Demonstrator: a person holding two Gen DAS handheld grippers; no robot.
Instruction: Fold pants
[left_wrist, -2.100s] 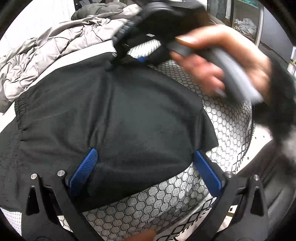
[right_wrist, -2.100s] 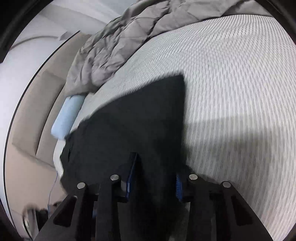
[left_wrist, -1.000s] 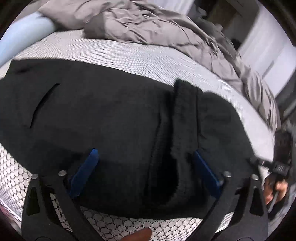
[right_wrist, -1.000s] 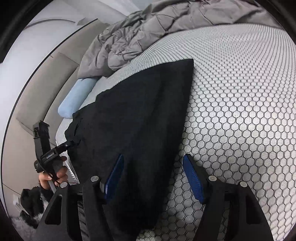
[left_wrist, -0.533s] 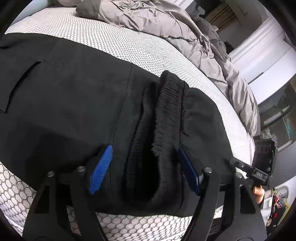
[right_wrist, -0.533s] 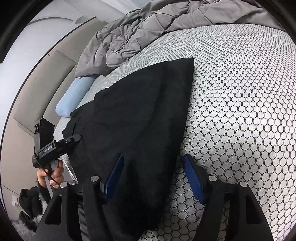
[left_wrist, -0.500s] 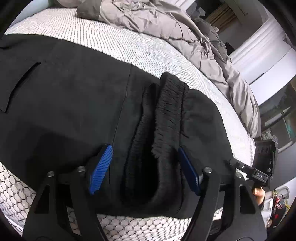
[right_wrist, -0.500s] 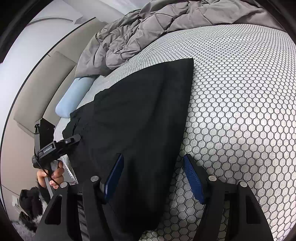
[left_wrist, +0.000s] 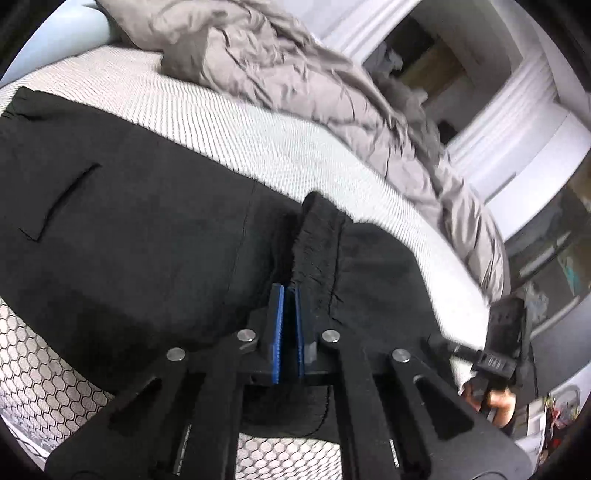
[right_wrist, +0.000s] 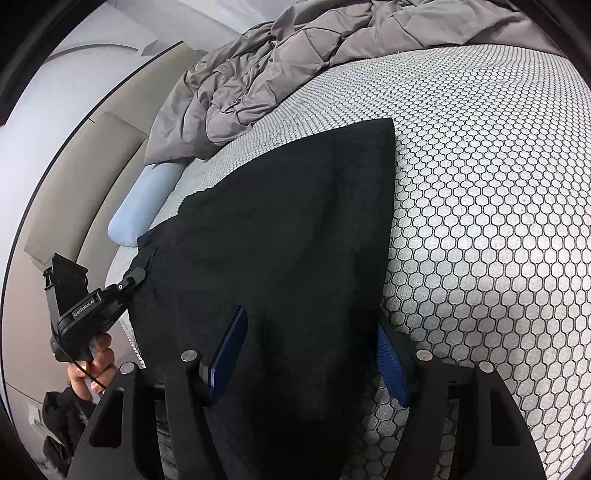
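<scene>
Black pants (left_wrist: 147, 236) lie spread flat on the bed, with a slit pocket at the left and the gathered waistband (left_wrist: 317, 251) bunched in a ridge. My left gripper (left_wrist: 288, 295) is shut on that waistband ridge. In the right wrist view the pants (right_wrist: 288, 229) taper to a corner far up the bed. My right gripper (right_wrist: 308, 343) is open, its blue pads on either side of the near pants fabric. The left gripper (right_wrist: 133, 277) shows at the pants' left edge, held by a hand.
The mattress (right_wrist: 480, 184) has a white cover with a black honeycomb pattern. A crumpled grey duvet (right_wrist: 295, 62) lies at the far side, also in the left wrist view (left_wrist: 295, 81). A light blue pillow (right_wrist: 144, 203) lies by the beige headboard (right_wrist: 74, 177).
My left gripper has closed from open onto the bunched waistband. My right gripper has stayed open over the pants, almost unmoved.
</scene>
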